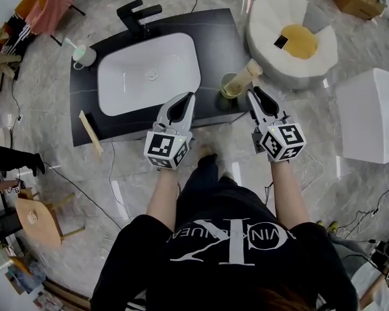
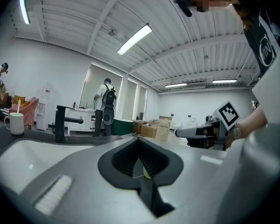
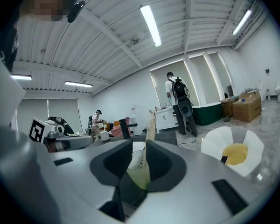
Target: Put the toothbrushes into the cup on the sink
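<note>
1 toothbrush (image 1: 245,78) leans in the cup (image 1: 224,89) at the counter (image 1: 214,31) edge; right claw (image 1: 253,93) spread, left claw (image 1: 190,96) pressed together.

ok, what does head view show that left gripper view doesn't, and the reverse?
Head view only: the round white cushion, the wooden stick at the counter's left edge.
Left gripper view only: a person with a backpack, ceiling light strips, cardboard boxes.
Both: black faucet, white mug, right hand-held gripper.
</note>
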A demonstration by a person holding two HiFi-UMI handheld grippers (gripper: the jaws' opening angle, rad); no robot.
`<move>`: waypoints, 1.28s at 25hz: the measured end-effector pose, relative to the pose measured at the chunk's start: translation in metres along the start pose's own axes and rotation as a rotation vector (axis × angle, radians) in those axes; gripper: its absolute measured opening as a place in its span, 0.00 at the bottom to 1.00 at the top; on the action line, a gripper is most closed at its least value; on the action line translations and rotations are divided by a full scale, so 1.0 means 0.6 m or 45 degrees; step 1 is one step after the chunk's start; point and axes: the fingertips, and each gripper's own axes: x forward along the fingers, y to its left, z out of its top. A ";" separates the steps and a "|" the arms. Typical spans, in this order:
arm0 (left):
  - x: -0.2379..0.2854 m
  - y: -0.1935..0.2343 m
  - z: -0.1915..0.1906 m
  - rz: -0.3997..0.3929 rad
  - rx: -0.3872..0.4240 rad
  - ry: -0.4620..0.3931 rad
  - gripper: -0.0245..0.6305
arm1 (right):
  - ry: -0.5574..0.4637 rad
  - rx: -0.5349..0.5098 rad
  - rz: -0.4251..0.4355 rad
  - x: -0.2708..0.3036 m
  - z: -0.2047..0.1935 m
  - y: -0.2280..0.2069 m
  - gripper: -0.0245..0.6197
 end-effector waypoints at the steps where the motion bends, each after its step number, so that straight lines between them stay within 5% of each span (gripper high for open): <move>1: -0.003 -0.001 0.001 0.003 -0.002 -0.003 0.06 | 0.003 -0.007 0.000 -0.003 0.001 0.002 0.18; 14: -0.057 -0.033 0.004 0.055 0.006 -0.035 0.06 | 0.025 -0.095 0.062 -0.048 0.002 0.046 0.08; 32: -0.136 -0.099 0.011 0.164 0.022 -0.095 0.06 | -0.020 -0.171 0.149 -0.130 0.015 0.085 0.06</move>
